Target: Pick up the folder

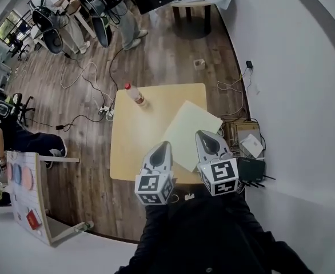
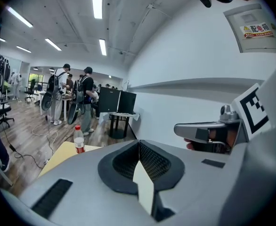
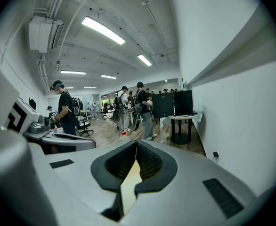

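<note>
A pale folder lies flat and askew on the right half of the light wooden table, one corner reaching past the right edge. My left gripper hovers over the table's near edge just left of the folder, jaws together and empty. My right gripper hangs over the folder's near part, also shut on nothing. In the left gripper view the left gripper has its tips meeting, and the table shows beyond. In the right gripper view the right gripper is closed too.
A red-capped bottle stands at the table's far left. Cables and a power strip lie on the wooden floor. Boxes and a black device sit by the white wall at right. A white shelf stands left. People work at desks behind.
</note>
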Available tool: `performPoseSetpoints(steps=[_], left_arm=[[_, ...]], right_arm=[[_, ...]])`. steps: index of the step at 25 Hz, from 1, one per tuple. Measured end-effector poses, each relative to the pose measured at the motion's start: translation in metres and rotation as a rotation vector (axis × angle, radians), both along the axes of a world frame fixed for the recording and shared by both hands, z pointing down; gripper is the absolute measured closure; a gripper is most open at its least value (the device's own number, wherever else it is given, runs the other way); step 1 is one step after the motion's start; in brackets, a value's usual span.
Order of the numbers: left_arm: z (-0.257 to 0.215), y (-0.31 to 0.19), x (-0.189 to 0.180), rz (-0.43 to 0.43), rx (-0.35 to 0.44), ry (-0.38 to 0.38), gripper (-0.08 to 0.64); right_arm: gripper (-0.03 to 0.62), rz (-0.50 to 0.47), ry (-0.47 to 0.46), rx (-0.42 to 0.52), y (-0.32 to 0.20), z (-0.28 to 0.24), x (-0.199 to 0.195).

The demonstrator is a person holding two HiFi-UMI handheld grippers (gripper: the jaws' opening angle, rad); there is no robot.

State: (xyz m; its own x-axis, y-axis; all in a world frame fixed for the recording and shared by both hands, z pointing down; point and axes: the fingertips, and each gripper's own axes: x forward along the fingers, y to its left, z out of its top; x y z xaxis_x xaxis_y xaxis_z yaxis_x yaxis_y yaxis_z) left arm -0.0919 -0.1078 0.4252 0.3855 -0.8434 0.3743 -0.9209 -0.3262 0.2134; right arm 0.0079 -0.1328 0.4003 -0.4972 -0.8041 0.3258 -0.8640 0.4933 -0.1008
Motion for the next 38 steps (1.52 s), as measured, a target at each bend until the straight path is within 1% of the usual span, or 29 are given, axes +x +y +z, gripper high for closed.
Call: performPoseSetpoints(steps=[6, 10, 14, 19, 25, 27, 30, 33, 35, 38], left_arm=[[0.035, -0.014, 0.001, 0.012, -0.050, -0.023, 0.526], [0.071, -0.021, 0.004, 0.037, -0.111, -0.044, 0.526], [0.105, -0.033, 0.011, 0.060, -0.158, -0.057, 0.526], [0.147, -0.049, 0.021, 0.079, -0.212, -0.059, 0.526], [0.189, -0.063, 0.036, 0.098, -0.253, -0.067, 0.526], [0.202, -0.066, 0.038, 0.104, -0.267, -0.072, 0.526], [0.217, -0.071, 0.041, 0.106, -0.286, -0.072, 0.526], [0.229, -0.074, 0.044, 0.104, -0.301, -0.069, 0.526], [0.235, -0.078, 0.046, 0.099, -0.306, -0.068, 0.526], [0.244, -0.085, 0.048, 0.101, -0.308, -0.075, 0.526]], right_arm=[[0.569, 0.060, 0.006, -0.103, -0.011, 0.052, 0.026], [0.568, 0.102, 0.044, -0.170, -0.017, 0.092, 0.044], [0.565, 0.129, 0.047, -0.225, -0.027, 0.128, 0.059], [0.540, 0.124, 0.045, -0.280, -0.038, 0.168, 0.068], [0.509, 0.158, 0.023, -0.367, -0.044, 0.224, 0.084], [0.490, 0.170, 0.011, -0.394, -0.048, 0.241, 0.088], [0.460, 0.195, -0.014, -0.434, -0.054, 0.264, 0.096], [0.446, 0.224, -0.037, -0.467, -0.057, 0.285, 0.107], [0.436, 0.245, -0.046, -0.483, -0.060, 0.299, 0.114], [0.404, 0.274, -0.070, -0.509, -0.065, 0.320, 0.122]])
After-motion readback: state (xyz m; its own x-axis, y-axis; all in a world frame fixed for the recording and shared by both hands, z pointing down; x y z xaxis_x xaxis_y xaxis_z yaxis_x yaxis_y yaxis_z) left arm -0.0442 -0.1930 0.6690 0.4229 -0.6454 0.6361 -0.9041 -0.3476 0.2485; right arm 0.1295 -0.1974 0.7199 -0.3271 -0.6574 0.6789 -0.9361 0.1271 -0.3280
